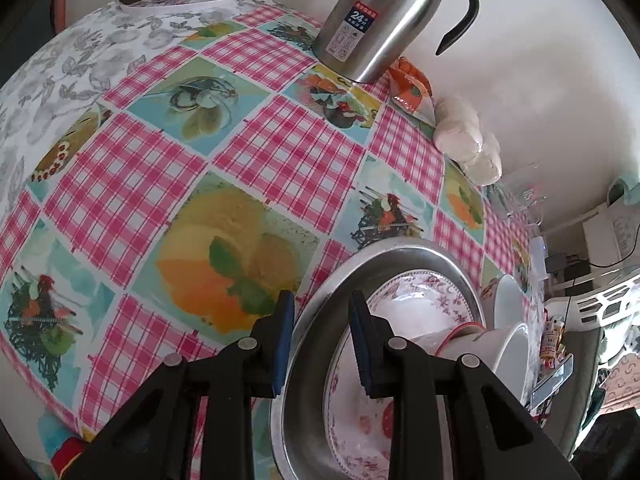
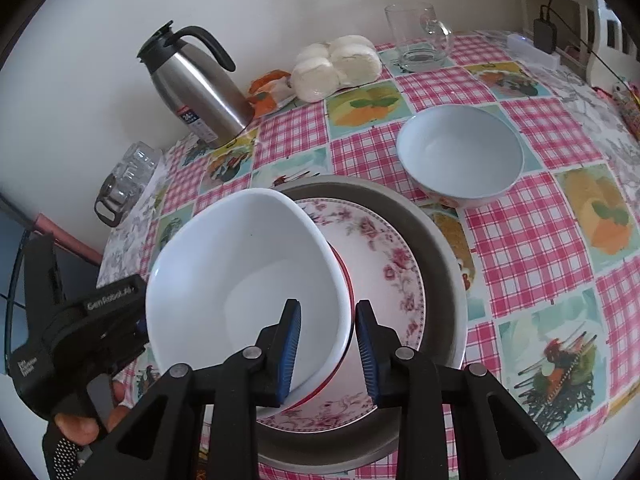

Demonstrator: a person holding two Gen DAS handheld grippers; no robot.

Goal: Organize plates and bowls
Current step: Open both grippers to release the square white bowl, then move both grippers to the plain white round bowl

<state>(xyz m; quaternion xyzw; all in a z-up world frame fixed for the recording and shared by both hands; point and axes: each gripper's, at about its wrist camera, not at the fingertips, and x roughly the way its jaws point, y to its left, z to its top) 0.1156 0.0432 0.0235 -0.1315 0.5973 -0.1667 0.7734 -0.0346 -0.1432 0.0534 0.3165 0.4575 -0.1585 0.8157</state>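
Straddling the steel tray's (image 1: 316,320) left rim, the left gripper (image 1: 320,340) pinches that edge, bare tablecloth (image 1: 160,160) beyond. Mid-tray sits a floral plate (image 2: 384,264); above it the right gripper (image 2: 327,350) pinches a tilted white bowl's (image 2: 240,272) rim. Rightward, a second bowl (image 2: 460,152) stands apart amid open cloth.

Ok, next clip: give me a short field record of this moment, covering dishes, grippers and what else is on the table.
stack: floral plate lying in a metal pan
bowl in hand: white bowl with red band, tilted over the plate
right gripper: jaws astride that bowl's rim, one finger inside, one outside
left gripper: jaws astride the pan's rim
second bowl: upright on the tablecloth, apart from the stack
background: steel thermos jug, glass mug, bagged white buns
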